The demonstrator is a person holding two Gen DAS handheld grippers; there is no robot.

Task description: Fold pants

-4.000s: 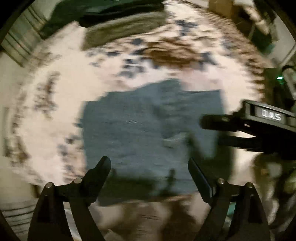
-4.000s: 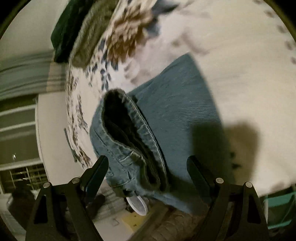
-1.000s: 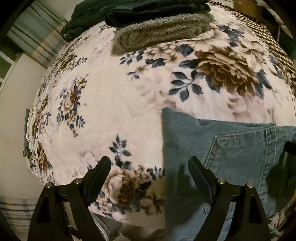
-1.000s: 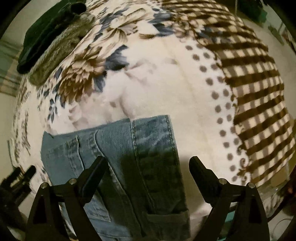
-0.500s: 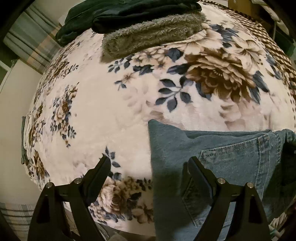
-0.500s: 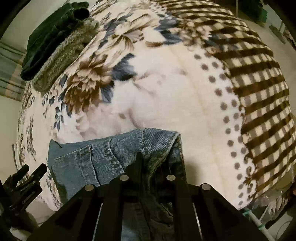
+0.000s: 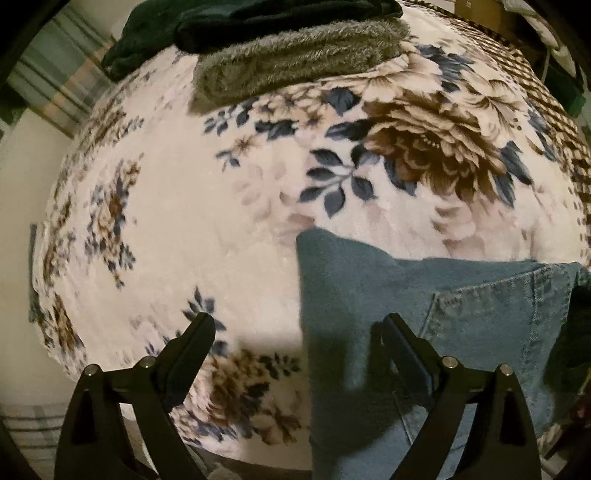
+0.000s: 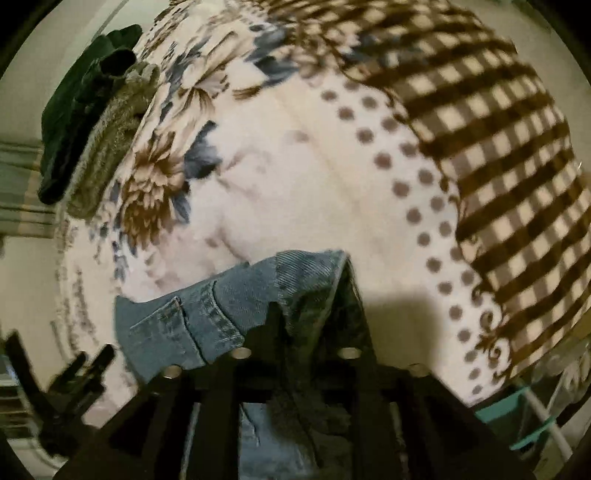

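Observation:
Folded blue denim pants [image 7: 461, 314] lie on the near edge of a floral blanket; a back pocket faces up. My left gripper [image 7: 299, 336] is open just above the pants' left edge, its right finger over the denim and its left finger over bare blanket. My right gripper [image 8: 295, 314] is shut on the pants' right edge [image 8: 306, 280] and lifts the denim off the blanket into a peak. The left gripper also shows at the lower left of the right wrist view [image 8: 74, 376].
The floral blanket [image 7: 221, 229] covers a bed, turning to dots and brown check on the right [image 8: 498, 147]. A folded grey fuzzy cloth [image 7: 295, 55] and dark green clothes [image 7: 221, 22] lie at the far edge. A teal item [image 8: 532, 417] sits below the bed's right side.
My right gripper closed on the pants' right edge and is now raising it. My left gripper moved right, so its right finger now stands over the denim's left edge.

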